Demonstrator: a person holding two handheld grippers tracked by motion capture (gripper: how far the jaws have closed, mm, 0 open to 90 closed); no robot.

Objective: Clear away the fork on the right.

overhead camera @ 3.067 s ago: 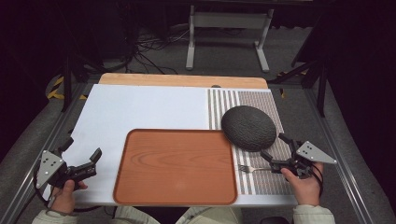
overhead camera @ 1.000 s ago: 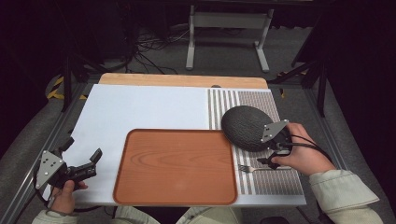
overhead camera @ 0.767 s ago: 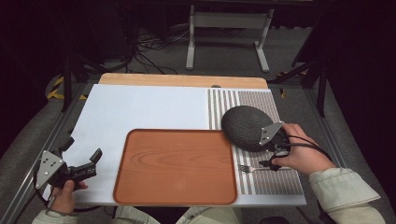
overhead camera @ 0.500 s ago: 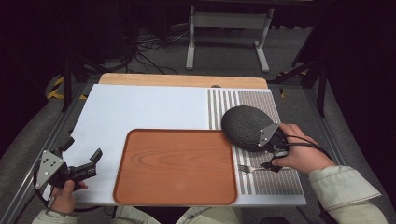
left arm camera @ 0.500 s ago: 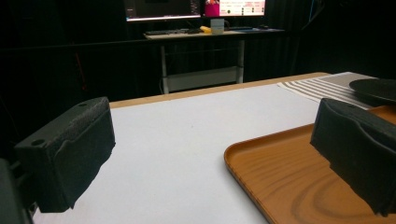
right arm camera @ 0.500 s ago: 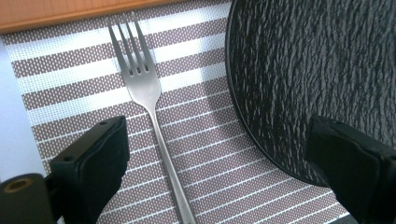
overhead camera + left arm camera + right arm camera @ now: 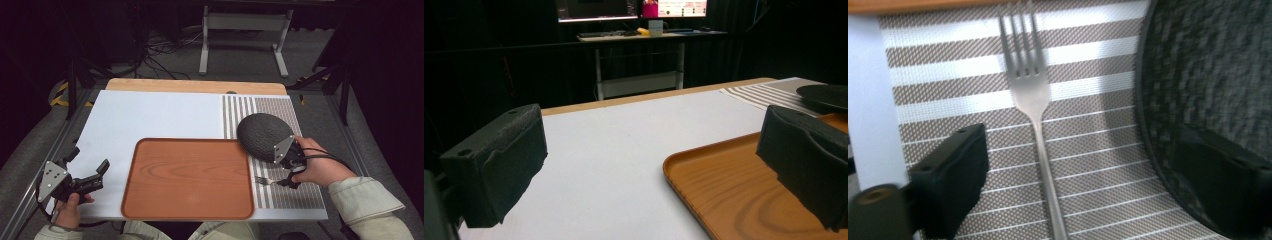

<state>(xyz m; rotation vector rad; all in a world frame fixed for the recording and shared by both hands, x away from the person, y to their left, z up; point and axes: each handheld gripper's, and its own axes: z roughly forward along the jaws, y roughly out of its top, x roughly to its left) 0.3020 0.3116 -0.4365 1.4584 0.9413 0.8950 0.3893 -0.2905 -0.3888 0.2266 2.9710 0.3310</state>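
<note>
A silver fork [image 7: 265, 180] lies on the striped placemat [image 7: 250, 107], tines toward the brown wooden tray [image 7: 190, 177]. A dark grey plate [image 7: 264, 135] sits just beyond it. My right gripper [image 7: 289, 172] is open, low over the mat, with one jaw on each side of the fork handle [image 7: 1035, 115]; the plate [image 7: 1208, 65] is close by its right jaw. The gap of the right gripper [image 7: 1078, 170] holds nothing but the handle. My left gripper [image 7: 90, 159] is open at the table's near left corner, beside the tray [image 7: 734, 185], its gap [image 7: 649, 165] empty.
The white table top [image 7: 150, 115] stretches left of and beyond the tray. A wooden strip [image 7: 195, 86] runs along the far edge. A metal stand [image 7: 240, 30] and cables are on the floor behind. Lit monitors [image 7: 624, 7] glow far off.
My right gripper has swung in from the mat's right edge toward the plate and dropped over the fork handle. The left gripper has stayed put.
</note>
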